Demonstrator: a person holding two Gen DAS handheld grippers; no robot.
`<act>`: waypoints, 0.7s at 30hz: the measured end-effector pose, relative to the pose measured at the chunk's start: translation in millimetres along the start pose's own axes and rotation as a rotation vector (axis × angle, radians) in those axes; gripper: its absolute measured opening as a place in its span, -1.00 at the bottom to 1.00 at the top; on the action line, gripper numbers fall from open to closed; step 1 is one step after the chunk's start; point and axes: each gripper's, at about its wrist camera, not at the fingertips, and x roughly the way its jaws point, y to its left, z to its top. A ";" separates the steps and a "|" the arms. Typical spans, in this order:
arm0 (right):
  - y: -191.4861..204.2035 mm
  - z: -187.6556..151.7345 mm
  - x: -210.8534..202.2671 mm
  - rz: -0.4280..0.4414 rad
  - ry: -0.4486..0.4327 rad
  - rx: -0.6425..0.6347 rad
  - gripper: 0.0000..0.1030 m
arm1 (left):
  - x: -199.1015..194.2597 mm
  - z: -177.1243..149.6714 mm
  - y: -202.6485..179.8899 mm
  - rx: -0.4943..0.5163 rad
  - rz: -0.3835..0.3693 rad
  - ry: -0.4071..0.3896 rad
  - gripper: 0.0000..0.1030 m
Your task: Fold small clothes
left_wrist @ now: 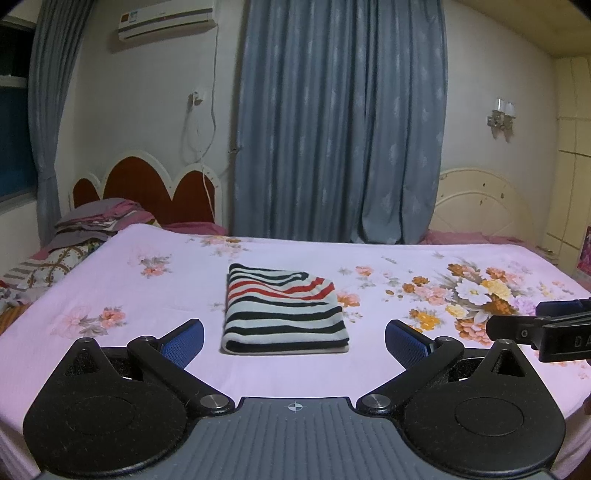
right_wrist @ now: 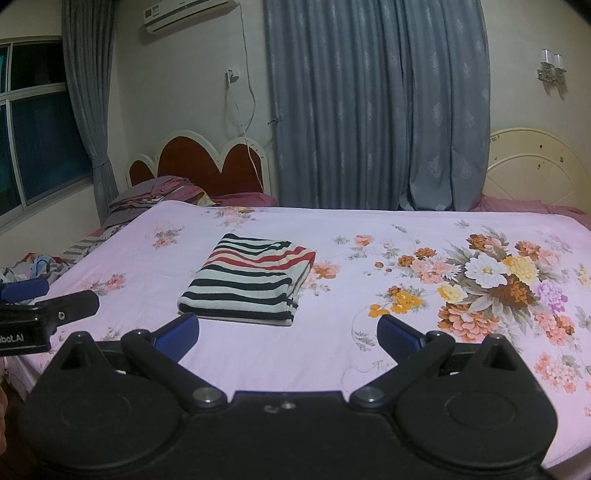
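Blue ribbed pads tip both fingers of the left hand-held gripper (left_wrist: 294, 341) at the bottom of the left wrist view, spread wide apart with nothing between them; the right hand-held gripper (right_wrist: 287, 338), low in the right wrist view, has its fingers just as far apart and equally empty. Each tool also shows in the other's view as a black arm at the frame edge, the right one at the right edge of the left wrist view and the left one at the left edge of the right wrist view. Both are over the near part of a bed covered with a pale pink sheet printed with flowers (left_wrist: 147, 295). Just beyond the left fingertips, in the centre of that frame, lies the folded garment with black, white and red stripes (left_wrist: 282, 308), a neat flat rectangle resting on the sheet and touched by neither tool; in the right wrist view it sits left of centre (right_wrist: 249, 278). Farther back, at mid left, a stack of folded bedding (left_wrist: 94, 221) rests before a dark red scalloped headboard (left_wrist: 147, 188). Grey-blue patterned curtains (left_wrist: 340, 118) hang behind the bed, and a white air conditioner (left_wrist: 166, 20) is mounted at upper left.
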 end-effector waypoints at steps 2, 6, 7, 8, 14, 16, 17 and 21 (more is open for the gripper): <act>0.4 0.9 0.0 0.001 0.001 -0.002 0.99 | 0.6 0.0 0.4 0.000 0.003 0.001 1.00; -0.2 3.5 1.4 0.003 0.001 -0.003 0.99 | 1.0 0.3 0.9 -0.002 0.009 -0.003 1.00; 0.1 3.3 1.5 0.002 0.000 -0.004 0.99 | 1.3 0.4 1.4 -0.001 0.006 -0.005 1.00; 0.5 3.2 1.5 0.003 0.001 -0.005 0.99 | 1.1 0.6 1.6 0.000 0.005 -0.006 1.00; 0.5 5.6 3.5 0.008 0.002 -0.004 0.99 | 1.0 0.9 1.1 0.026 0.009 -0.018 0.99; 1.5 8.0 5.6 0.012 0.000 -0.009 0.99 | 0.6 1.4 1.2 0.022 0.020 -0.024 1.00; 1.8 8.8 6.6 0.014 0.000 -0.010 0.99 | 1.4 1.8 1.8 0.019 0.022 -0.022 0.99; 2.1 9.7 10.5 0.020 0.002 -0.016 0.99 | 3.6 3.1 3.8 0.015 0.028 -0.016 1.00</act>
